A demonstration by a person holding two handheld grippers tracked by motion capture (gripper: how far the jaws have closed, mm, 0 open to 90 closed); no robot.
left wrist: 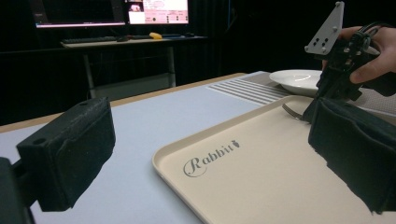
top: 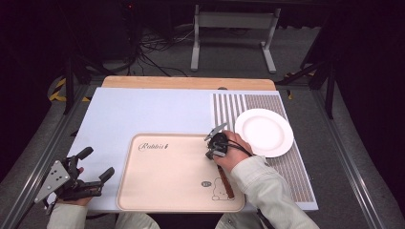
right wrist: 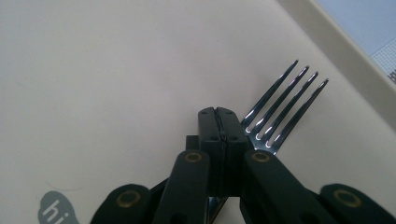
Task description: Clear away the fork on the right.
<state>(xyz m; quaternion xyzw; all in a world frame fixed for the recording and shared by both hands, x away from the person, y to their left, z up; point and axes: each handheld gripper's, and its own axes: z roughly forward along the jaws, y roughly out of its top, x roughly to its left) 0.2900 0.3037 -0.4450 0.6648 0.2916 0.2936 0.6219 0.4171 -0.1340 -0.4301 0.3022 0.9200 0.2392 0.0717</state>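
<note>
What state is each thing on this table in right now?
Fork: lying on the tray, clamped by the right gripper.
Right gripper: shut on the fork.
Left gripper: open, holding nothing.
Tray: flat on the table.
Plate: empty, upright, beside the tray.

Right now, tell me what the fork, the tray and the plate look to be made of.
Fork: polished metal, likely steel; its tines throw bright mirror glints.
Tray: probably matte plastic; even beige with a moulded raised rim and printed lettering.
Plate: glossy white, ceramic or melamine; cannot tell which.
</note>
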